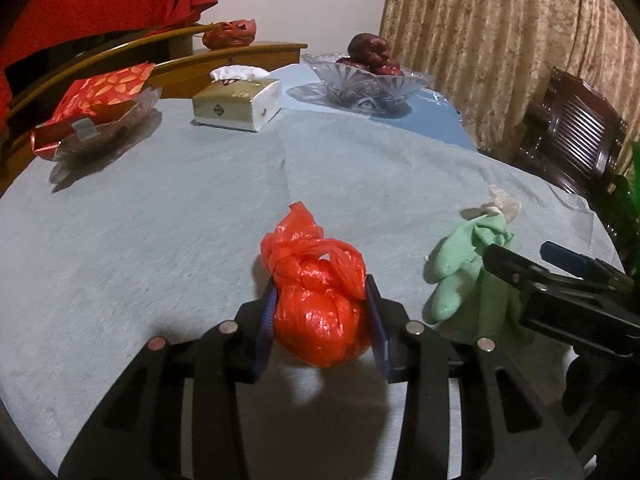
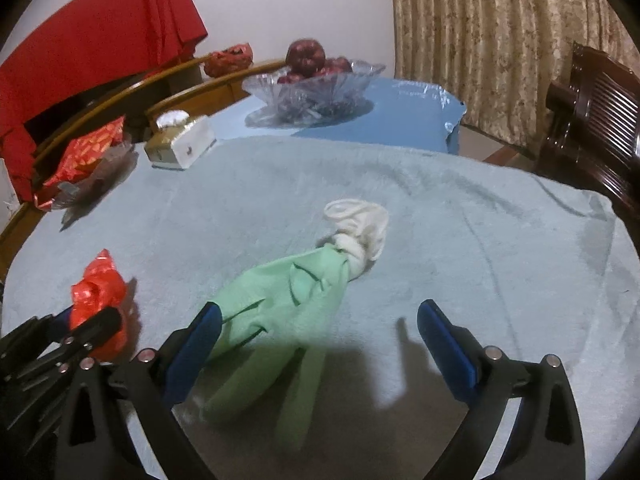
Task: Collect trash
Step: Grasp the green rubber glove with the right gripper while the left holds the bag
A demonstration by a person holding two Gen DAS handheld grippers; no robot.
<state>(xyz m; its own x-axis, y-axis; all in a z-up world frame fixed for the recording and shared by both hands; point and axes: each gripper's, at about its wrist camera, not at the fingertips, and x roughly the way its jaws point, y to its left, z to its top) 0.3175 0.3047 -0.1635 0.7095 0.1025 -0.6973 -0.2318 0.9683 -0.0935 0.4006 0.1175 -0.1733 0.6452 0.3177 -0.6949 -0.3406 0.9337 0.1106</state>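
A knotted red plastic bag (image 1: 320,312) sits on the pale blue table cloth (image 1: 160,260), and my left gripper (image 1: 320,304) is shut on it, with a blue pad pressing each side. To its right lies a light green rubber glove (image 1: 460,276) with a white cuff (image 1: 504,200). In the right wrist view my right gripper (image 2: 320,312) stands open around the glove (image 2: 288,292), its finger end between the blue pads (image 2: 444,340), none touching it. The same view shows the bag (image 2: 98,292) in the left gripper (image 2: 92,320) at lower left.
At the back stand a tissue box (image 1: 236,104), a glass bowl (image 1: 372,80) of red fruit and a red snack packet (image 1: 100,96) on a clear tray. A dark wooden chair (image 1: 572,132) stands beyond the table's right edge, in front of a curtain (image 1: 500,40).
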